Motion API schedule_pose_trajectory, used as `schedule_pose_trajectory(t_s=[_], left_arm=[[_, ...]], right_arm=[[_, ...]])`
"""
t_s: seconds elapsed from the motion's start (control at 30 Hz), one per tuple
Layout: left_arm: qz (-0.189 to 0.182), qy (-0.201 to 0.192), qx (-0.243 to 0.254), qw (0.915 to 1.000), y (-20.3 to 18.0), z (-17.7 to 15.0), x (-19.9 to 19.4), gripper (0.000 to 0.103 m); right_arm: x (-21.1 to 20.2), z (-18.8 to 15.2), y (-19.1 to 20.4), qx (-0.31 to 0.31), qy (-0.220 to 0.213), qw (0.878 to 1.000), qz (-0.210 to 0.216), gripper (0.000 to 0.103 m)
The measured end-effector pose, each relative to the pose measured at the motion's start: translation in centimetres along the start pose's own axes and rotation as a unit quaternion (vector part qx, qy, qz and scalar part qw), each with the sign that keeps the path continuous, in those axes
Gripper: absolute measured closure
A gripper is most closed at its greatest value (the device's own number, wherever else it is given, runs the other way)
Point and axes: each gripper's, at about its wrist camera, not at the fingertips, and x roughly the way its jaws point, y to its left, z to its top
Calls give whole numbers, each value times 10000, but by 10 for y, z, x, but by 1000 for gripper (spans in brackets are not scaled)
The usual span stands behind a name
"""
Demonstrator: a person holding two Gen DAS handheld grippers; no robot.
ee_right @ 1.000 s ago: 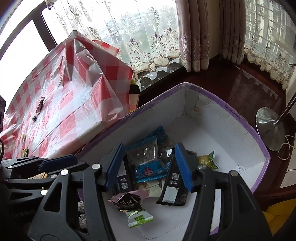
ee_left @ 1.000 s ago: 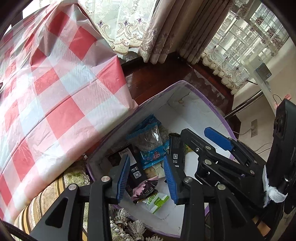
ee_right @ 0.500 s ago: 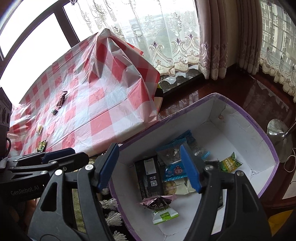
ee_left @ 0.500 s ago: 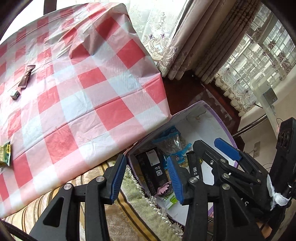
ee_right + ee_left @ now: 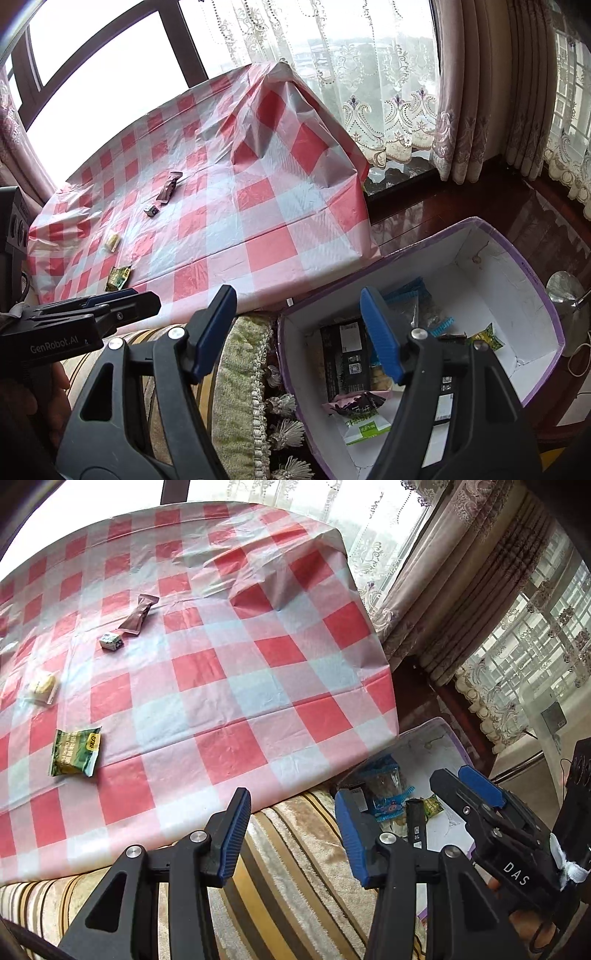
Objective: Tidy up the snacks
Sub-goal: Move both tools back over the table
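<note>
Snacks [image 5: 75, 752] on tablecloth [image 5: 236, 686], well beyond empty left gripper [image 5: 291, 834] jaws

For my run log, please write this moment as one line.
left gripper: open, empty | right gripper: open, empty | snacks on table: green packet, brown bar | box: holds snacks

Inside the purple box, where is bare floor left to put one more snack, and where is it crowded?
In the purple box, the white floor at the far end, between the far wall and the blue-edged packet, is bare. The near left half is crowded: the black packet, pink wrapper and green-and-white packet lie together there. A small green packet sits by the right wall.
</note>
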Motion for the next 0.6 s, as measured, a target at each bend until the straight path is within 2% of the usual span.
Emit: schedule_pose_trajectory(t_s=[0.33, 0.6], left_arm=[[121, -237, -364, 9990, 43, -8, -26, 51], [217, -439, -884, 9949, 89, -24, -47, 50]], right_arm=[[-5, 0, 23, -248, 18, 9997, 73, 27], [3, -3, 51, -517, 193, 9983, 209, 26]])
